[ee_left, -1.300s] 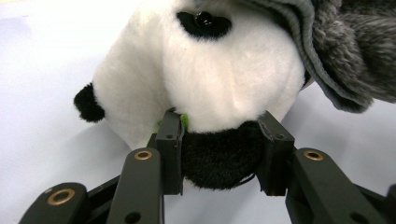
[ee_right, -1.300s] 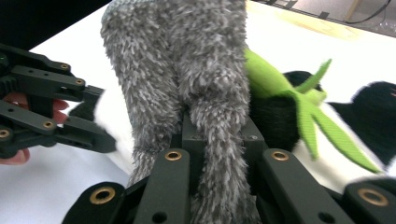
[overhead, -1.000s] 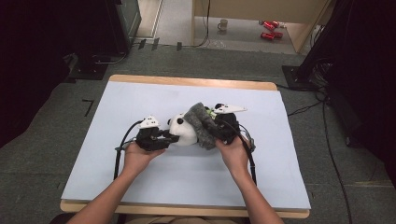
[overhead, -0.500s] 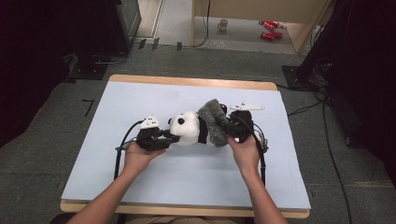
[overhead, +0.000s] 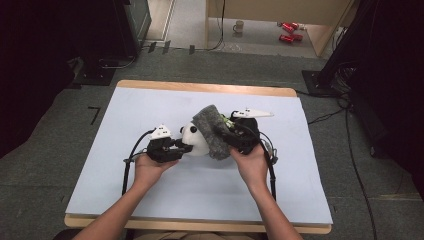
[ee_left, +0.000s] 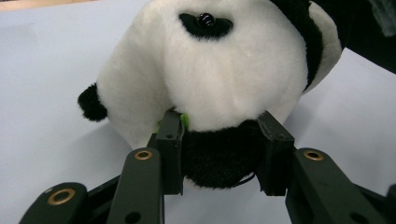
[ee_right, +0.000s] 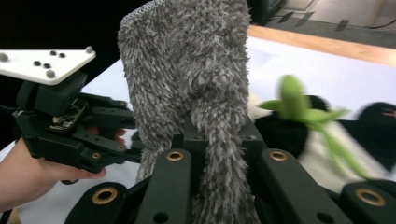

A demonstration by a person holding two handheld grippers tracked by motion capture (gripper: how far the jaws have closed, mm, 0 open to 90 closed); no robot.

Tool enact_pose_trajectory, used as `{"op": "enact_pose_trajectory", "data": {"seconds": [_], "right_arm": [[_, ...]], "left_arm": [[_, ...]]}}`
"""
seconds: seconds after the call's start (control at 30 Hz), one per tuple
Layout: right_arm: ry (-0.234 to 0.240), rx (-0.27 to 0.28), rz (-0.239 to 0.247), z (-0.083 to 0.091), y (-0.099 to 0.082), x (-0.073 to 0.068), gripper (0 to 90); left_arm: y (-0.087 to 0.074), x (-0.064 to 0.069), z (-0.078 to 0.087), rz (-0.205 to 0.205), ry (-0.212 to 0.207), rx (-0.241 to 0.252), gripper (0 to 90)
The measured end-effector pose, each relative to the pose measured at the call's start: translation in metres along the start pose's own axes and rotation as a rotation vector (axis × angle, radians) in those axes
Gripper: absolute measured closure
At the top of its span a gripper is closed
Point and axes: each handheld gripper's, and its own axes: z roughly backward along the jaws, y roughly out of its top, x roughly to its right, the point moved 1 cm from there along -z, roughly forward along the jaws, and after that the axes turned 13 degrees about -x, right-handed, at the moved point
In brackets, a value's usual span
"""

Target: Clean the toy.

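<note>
Currently: plush panda (overhead: 196, 140) mid-counter (overhead: 150, 105), left tool (overhead: 184, 148) clamping its black limb, right tool (overhead: 227, 131) pinching grey fuzzy sock (overhead: 212, 131), probably over the body; keep panda anchored, draw sock evenly.

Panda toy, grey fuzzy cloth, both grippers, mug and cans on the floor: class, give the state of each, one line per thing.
Panda toy: lying on the table, gripped at a black part, partly covered by the cloth.
Grey fuzzy cloth: pinched, draped over the panda.
Left gripper: shut on the panda.
Right gripper: shut on the cloth.
Mug: upright on the floor.
Red cans: lying on their sides.
</note>
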Motion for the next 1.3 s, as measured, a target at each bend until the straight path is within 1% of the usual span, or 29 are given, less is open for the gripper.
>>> {"op": "enact_pose_trajectory", "data": {"seconds": [0.07, 0.1, 0.13, 0.17, 0.2, 0.23, 0.27, 0.3, 0.33, 0.37, 0.4, 0.47, 0.57, 0.63, 0.67, 0.73, 0.8, 0.83, 0.87, 0.9, 0.93, 1.03, 1.07, 1.1, 1.17, 1.3], "right_arm": [[0.01, -0.008, 0.014, -0.007, 0.0, -0.005, 80.0], [0.027, -0.021, 0.016, -0.016, 0.0, -0.01, 80.0], [0.027, -0.021, 0.016, -0.016, 0.0, -0.01, 80.0], [0.039, -0.03, 0.016, -0.019, -0.001, -0.011, 80.0], [0.053, -0.057, 0.025, -0.03, -0.002, -0.017, 80.0], [0.053, -0.057, 0.025, -0.03, -0.002, -0.017, 80.0], [0.051, -0.088, 0.035, -0.04, -0.005, -0.021, 80.0], [0.051, -0.088, 0.035, -0.04, -0.005, -0.021, 80.0], [0.042, -0.1, 0.045, -0.044, -0.006, -0.022, 79.9], [0.03, -0.096, 0.062, -0.049, -0.008, -0.02, 79.9], [0.024, -0.098, 0.072, -0.053, -0.011, -0.016, 79.8], [0.02, -0.098, 0.077, -0.053, -0.012, -0.015, 79.8], [-0.037, -0.097, 0.126, -0.052, -0.012, -0.013, 79.7], [-0.062, -0.097, 0.133, -0.05, -0.014, -0.01, 79.5], [-0.083, -0.092, 0.133, -0.048, -0.015, -0.006, 79.4], [-0.119, -0.09, 0.115, -0.044, -0.018, 0.004, 79.7], [-0.118, -0.087, 0.081, -0.037, -0.021, 0.015, 79.9], [-0.119, -0.088, 0.07, -0.034, -0.022, 0.018, 79.9], [-0.13, -0.087, 0.074, -0.031, -0.022, 0.019, 79.8], [-0.155, -0.088, 0.081, -0.026, -0.022, 0.022, 79.8], [-0.155, -0.088, 0.081, -0.026, -0.022, 0.022, 79.8], [-0.179, -0.07, 0.066, -0.02, -0.022, 0.029, 79.7], [-0.188, -0.061, 0.051, -0.016, -0.023, 0.033, 79.7], [-0.189, -0.052, 0.037, -0.013, -0.023, 0.038, 79.8], [-0.191, -0.038, 0.009, -0.005, -0.025, 0.046, 79.9], [-0.204, -0.032, 0.006, -0.002, -0.026, 0.05, 80.0]], "left_arm": [[0.0, 0.003, 0.001, -0.003, 0.004, 0.003, 60.6], [0.0, 0.004, 0.001, -0.009, 0.01, 0.001, 60.6], [0.0, 0.005, 0.001, -0.005, 0.01, 0.006, 60.6], [-0.001, 0.007, 0.001, -0.003, 0.012, 0.008, 60.5], [-0.001, 0.008, 0.001, 0.001, 0.014, 0.014, 60.6], [-0.001, 0.009, 0.0, -0.002, 0.015, 0.018, 60.6], [-0.001, 0.011, 0.001, -0.003, 0.015, 0.02, 60.7], [-0.001, 0.013, 0.001, -0.006, 0.02, 0.019, 60.7], [-0.001, 0.014, 0.001, -0.003, 0.031, 0.009, 60.7], [-0.001, 0.013, 0.0, 0.006, 0.027, 0.002, 60.9], [-0.002, 0.011, -0.001, 0.008, 0.021, -0.006, 60.8], [-0.002, 0.009, -0.002, 0.009, 0.018, -0.005, 60.8], [-0.001, 0.007, -0.002, 0.016, 0.015, -0.014, 60.9], [-0.001, 0.003, -0.001, 0.022, 0.01, -0.02, 60.9], [0.0, 0.002, -0.001, 0.033, 0.005, -0.022, 61.0], [0.0, -0.003, 0.0, 0.041, -0.011, -0.023, 61.2], [0.002, -0.005, 0.001, 0.039, -0.02, -0.023, 61.5], [0.003, -0.005, 0.001, 0.041, -0.023, -0.026, 61.7], [0.003, -0.006, 0.001, 0.042, -0.029, -0.028, 61.9], [0.004, -0.006, 0.001, 0.043, -0.033, -0.028, 62.6], [0.005, -0.007, 0.001, 0.041, -0.034, -0.031, 62.6], [0.007, -0.012, 0.002, 0.047, -0.042, -0.036, 63.1], [0.007, -0.014, 0.002, 0.049, -0.046, -0.034, 63.2], [0.008, -0.015, 0.002, 0.053, -0.054, -0.031, 63.2], [0.009, -0.016, 0.001, 0.046, -0.058, -0.028, 63.2], [0.011, -0.017, 0.001, 0.041, -0.064, -0.028, 63.2]]}}
